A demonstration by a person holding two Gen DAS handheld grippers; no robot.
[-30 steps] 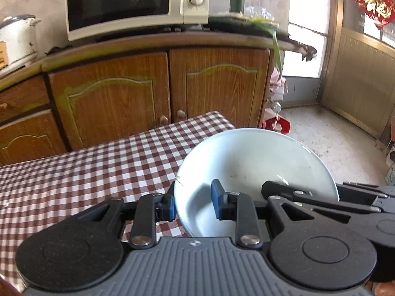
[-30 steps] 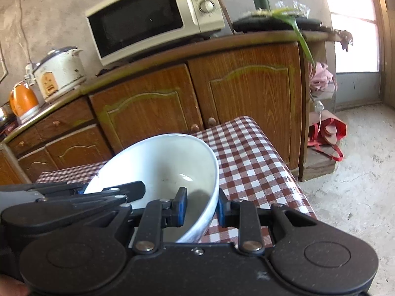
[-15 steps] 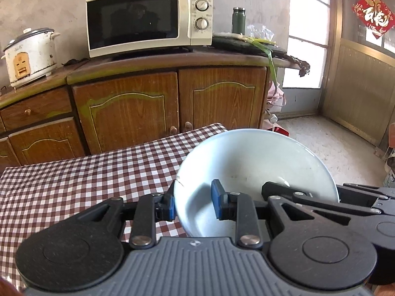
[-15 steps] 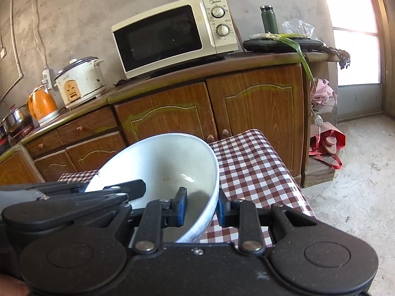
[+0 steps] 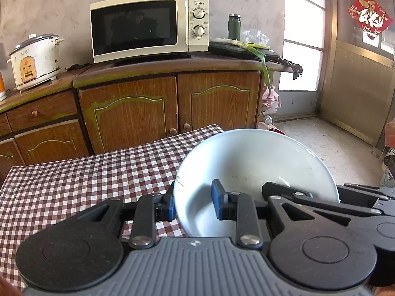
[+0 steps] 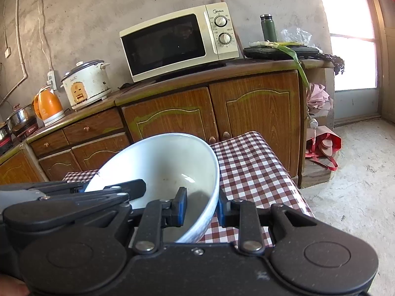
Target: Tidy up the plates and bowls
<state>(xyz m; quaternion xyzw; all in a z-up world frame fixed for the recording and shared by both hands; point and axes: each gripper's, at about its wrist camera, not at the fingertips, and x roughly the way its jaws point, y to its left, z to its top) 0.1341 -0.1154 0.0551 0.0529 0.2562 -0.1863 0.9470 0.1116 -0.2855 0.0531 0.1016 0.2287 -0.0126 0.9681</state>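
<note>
A large white bowl (image 5: 256, 167) is held in the air above the checked table (image 5: 86, 180), tilted toward me. My left gripper (image 5: 192, 203) is shut on the bowl's left rim, one pad inside and one outside. My right gripper (image 6: 201, 208) is shut on the bowl's (image 6: 163, 165) right rim in the same way. Each gripper's black body shows at the edge of the other's view. No plates or other bowls are in view.
The red-and-white checked table's far right corner (image 6: 256, 138) ends near the brown cabinets (image 5: 172, 106). On the counter stand a microwave (image 5: 148, 27), a rice cooker (image 5: 34, 60), an orange kettle (image 6: 48, 104) and a green flask (image 5: 234, 26). Bare floor (image 6: 358, 185) lies right.
Both grippers have risen and tilted up with the bowl held between them; the microwave and counter top have come fully into view. The grip on the bowl is unchanged.
</note>
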